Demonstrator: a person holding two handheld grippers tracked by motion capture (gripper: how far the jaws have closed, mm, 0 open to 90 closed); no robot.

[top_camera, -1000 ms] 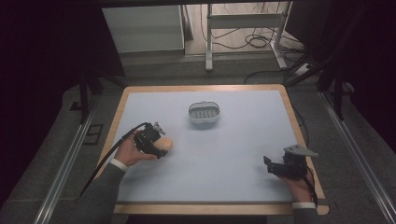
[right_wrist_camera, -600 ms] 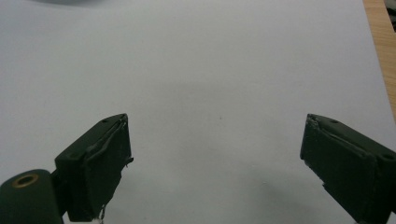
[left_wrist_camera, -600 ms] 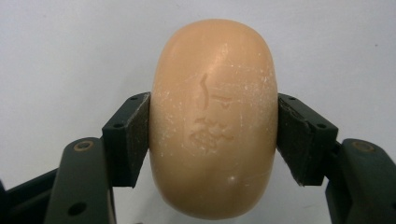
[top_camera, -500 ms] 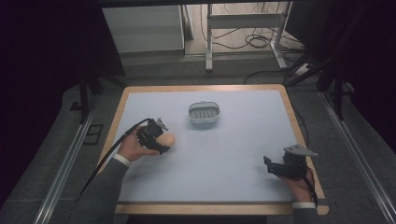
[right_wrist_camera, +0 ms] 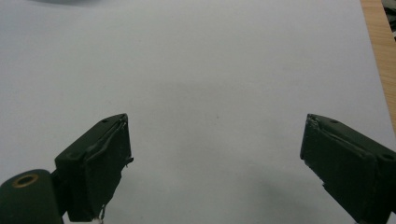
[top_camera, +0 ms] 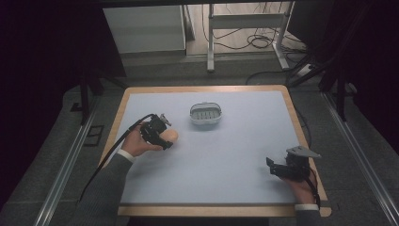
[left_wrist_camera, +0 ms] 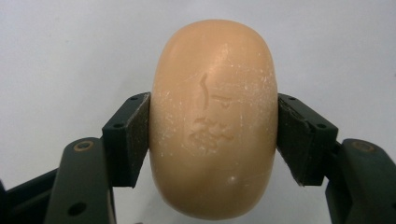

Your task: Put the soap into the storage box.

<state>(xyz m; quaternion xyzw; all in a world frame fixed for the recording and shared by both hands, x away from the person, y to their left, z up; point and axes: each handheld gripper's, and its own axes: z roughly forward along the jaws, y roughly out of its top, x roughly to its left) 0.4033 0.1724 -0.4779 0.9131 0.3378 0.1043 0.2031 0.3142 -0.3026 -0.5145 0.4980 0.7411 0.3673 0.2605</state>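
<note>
Your left gripper (top_camera: 162,137) has carried the soap bar (top_camera: 168,137) a little up-frame since a second ago, toward the grey soap dish (top_camera: 205,113) at upper centre. It clamps the peach oval bar, stamped and dusted white, left of centre. Your right gripper (top_camera: 277,168) rests spread wide at lower right.

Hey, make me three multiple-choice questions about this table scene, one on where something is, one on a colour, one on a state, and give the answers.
1. Where is the soap dish?
A. middle of the far half of the table
B. near right corner
C. on the floor

2. What colour is the soap?
A. green
B. peach-orange
C. blue

3. How is the right gripper?
A. shut on the soap
B. shut on the dish
C. open, holding nothing

Answers: 1 A, the high view shows it there; 2 B, clear in the left gripper view; 3 C, its jaws stand wide apart over bare table, while the left gripper clamps the soap.
</note>
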